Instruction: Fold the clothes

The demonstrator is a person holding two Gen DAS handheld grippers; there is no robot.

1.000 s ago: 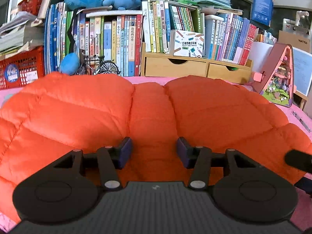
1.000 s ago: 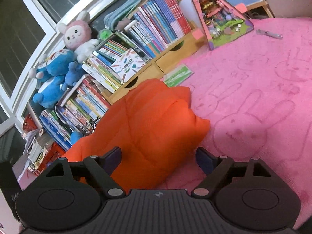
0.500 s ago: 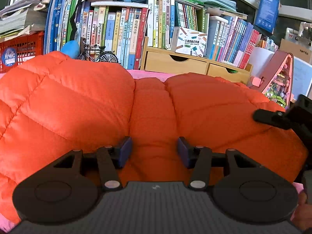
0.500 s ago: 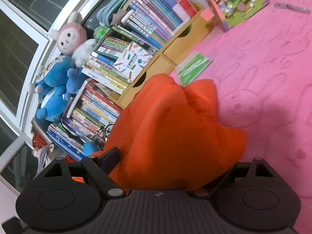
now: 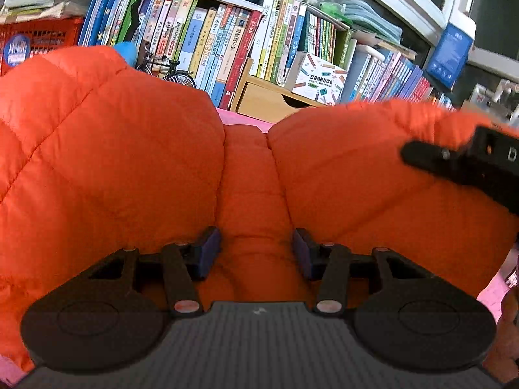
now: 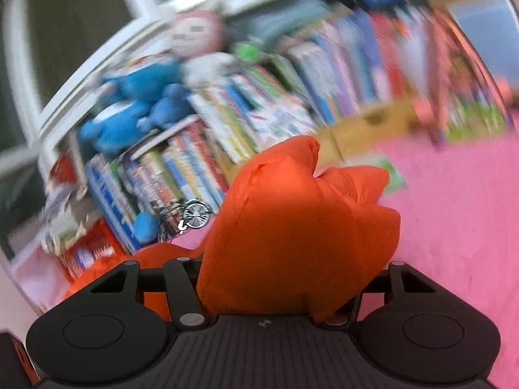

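the right claw (image 6: 275, 291) points slightly downward, closing on a raised fold of the orange puffer jacket (image 6: 292, 227); the left claw (image 5: 256, 253), tilted down, closes on its middle panel.

White box (image 5: 316, 73) on wooden drawer unit: small print "POCKET LABEL PRINTER", with line of Chinese characters above it. Book spines (image 5: 207, 48) on shelf: Chinese titles, too small to read surely. Red crate's blue round sticker (image 5: 18, 52): text unreadable. Right wrist view: too blurred for reading.
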